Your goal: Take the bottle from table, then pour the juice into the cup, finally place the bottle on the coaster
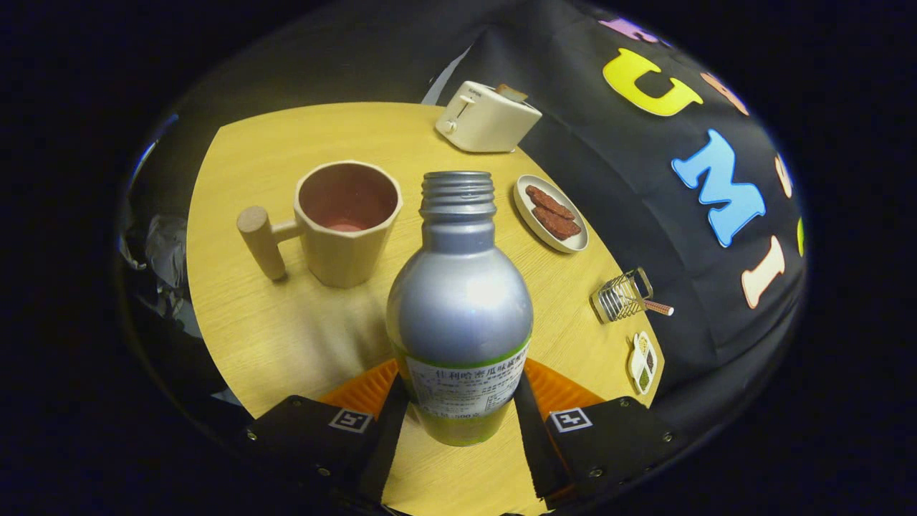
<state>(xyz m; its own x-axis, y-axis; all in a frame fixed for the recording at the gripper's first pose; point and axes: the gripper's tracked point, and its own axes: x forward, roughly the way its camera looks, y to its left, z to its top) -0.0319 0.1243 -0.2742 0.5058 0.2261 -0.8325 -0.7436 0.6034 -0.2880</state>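
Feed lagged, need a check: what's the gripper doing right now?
Gripper: closed on the silver bottle, a finger pressing each side of its lower body; bottle uncapped and upright.

Hand-held gripper (458, 419) clamps uncapped bottle (460, 301); cup (344, 222) beyond.

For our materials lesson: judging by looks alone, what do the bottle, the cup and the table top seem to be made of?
Bottle, held between the gripper fingers: probably aluminium, matt silver with a soft sheen, a threaded neck and a paper-like label.
Cup: likely glazed ceramic, beige outside and pinkish inside, its peg handle looking like wood.
Table: pale wood or wood-look laminate, with fine straight grain.
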